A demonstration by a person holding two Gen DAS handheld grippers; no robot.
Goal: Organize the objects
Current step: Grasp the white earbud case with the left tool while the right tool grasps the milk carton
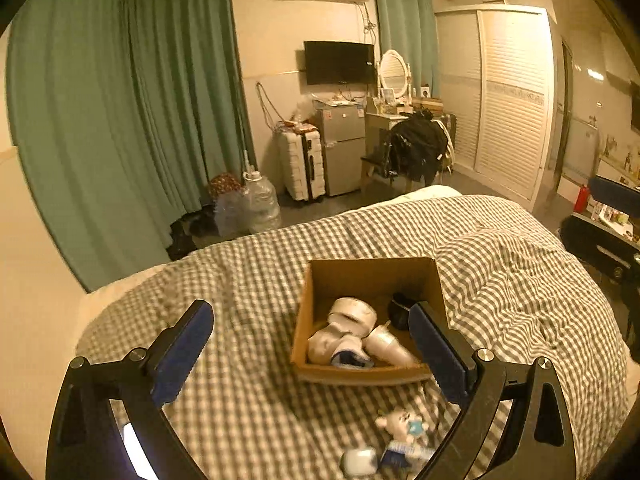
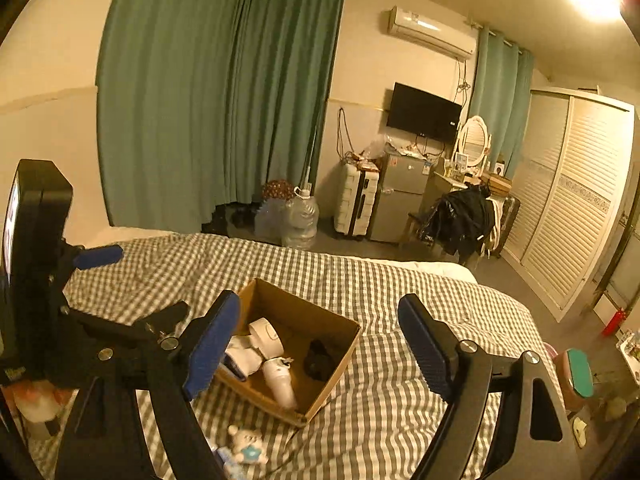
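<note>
An open cardboard box [image 1: 372,276] sits on the checked bed cover; it also shows in the right wrist view [image 2: 340,368]. Inside lie a white tape roll [image 1: 354,312], a white cone-shaped bottle [image 1: 390,346], a white-and-blue item [image 1: 346,354] and a small black object [image 1: 400,310]. A small white bear toy [image 1: 404,428] and a small white case [image 1: 358,460] lie on the cover in front of the box. My left gripper [image 1: 312,332] is open and empty, above the box's near side. My right gripper [image 2: 320,332] is open and empty over the box. The left gripper's body [image 2: 36,264] shows at the left of the right view.
The checked bed [image 1: 520,280] fills the foreground. Beyond its far edge stand water jugs [image 1: 260,204], a white suitcase [image 1: 302,166], a small fridge [image 1: 344,148] and a chair with dark clothes [image 1: 416,148]. A wardrobe [image 1: 508,96] stands right. Green curtains [image 1: 120,120] hang left.
</note>
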